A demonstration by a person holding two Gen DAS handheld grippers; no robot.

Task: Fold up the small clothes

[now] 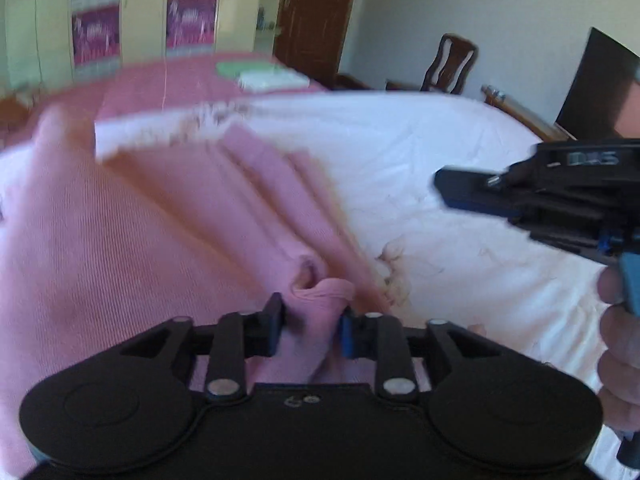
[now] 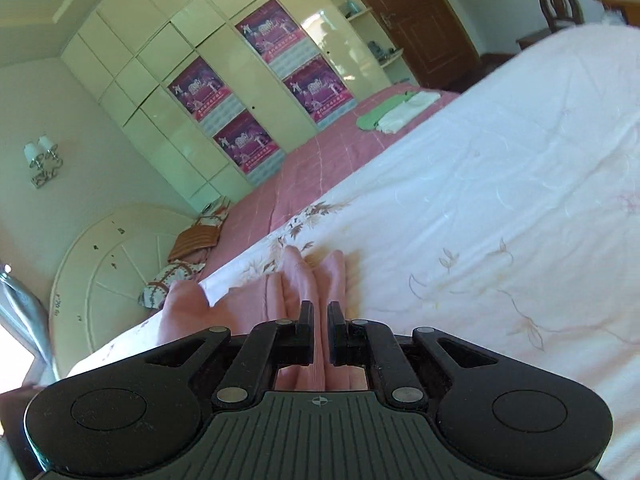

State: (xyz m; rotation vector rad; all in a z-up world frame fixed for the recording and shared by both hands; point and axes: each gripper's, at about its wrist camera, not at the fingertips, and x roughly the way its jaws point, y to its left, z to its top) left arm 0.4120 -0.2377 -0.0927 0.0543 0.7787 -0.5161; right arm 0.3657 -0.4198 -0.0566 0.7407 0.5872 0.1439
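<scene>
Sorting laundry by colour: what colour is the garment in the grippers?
Pink, a plain ribbed knit garment; clearest in the left wrist view.

Left claw (image 1: pixel 310 326): black body, blue-faced fingers (image 1: pixel 347 334), jaws parted partway, a fold of the pink garment (image 1: pixel 160 216) lying between them with gaps at the pads; pointed downward over the bed.

Right claw (image 2: pixel 319 332): black body, jaws drawn nearly together, pinching a thin fold of the same pink garment; view tilted, showing a rolled wrist. Also visible at the right edge of the left wrist view, gripped by the person's right hand (image 1: pixel 620 344), fingers wrapped around the handle.
</scene>
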